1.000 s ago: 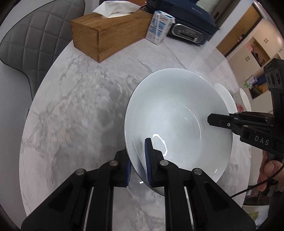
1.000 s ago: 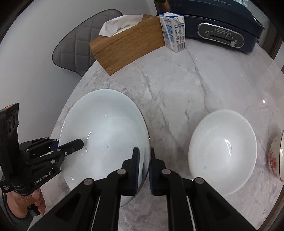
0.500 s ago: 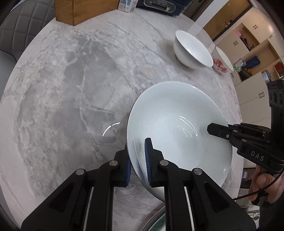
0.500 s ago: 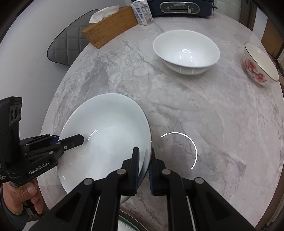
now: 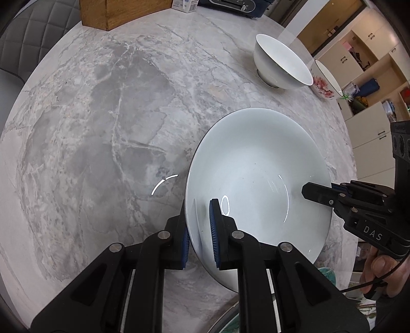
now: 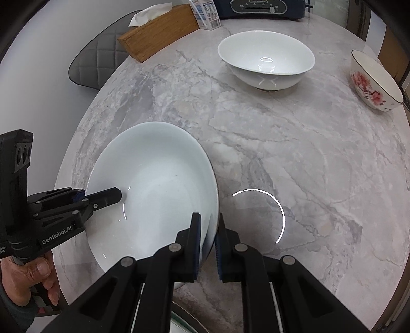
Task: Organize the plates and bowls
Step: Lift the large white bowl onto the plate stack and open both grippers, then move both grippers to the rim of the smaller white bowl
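A large white bowl (image 5: 256,166) (image 6: 153,166) sits low over the marble table (image 5: 102,128) near its front edge, held by its rim from both sides. My left gripper (image 5: 200,230) is shut on the near-left rim, one blue pad inside the bowl and one outside. My right gripper (image 6: 207,230) straddles the opposite rim with the wall between its pads, and its jaws are starting to open. Each gripper shows in the other's view, reaching over the rim. Whether the bowl's foot rests on the table is hidden.
A smaller white bowl (image 6: 266,59) and a red-flowered bowl (image 6: 371,87) stand at the far right. A wooden tissue box (image 6: 159,30), a milk carton (image 6: 205,12) and a dark blue appliance (image 6: 261,7) line the back. A green-patterned plate edge (image 5: 230,320) shows below the bowl. A grey chair (image 6: 94,64) stands behind.
Both grippers carried the large bowl away from the tissue box toward the front edge of the table and lowered it. Over the last half second it has barely moved.
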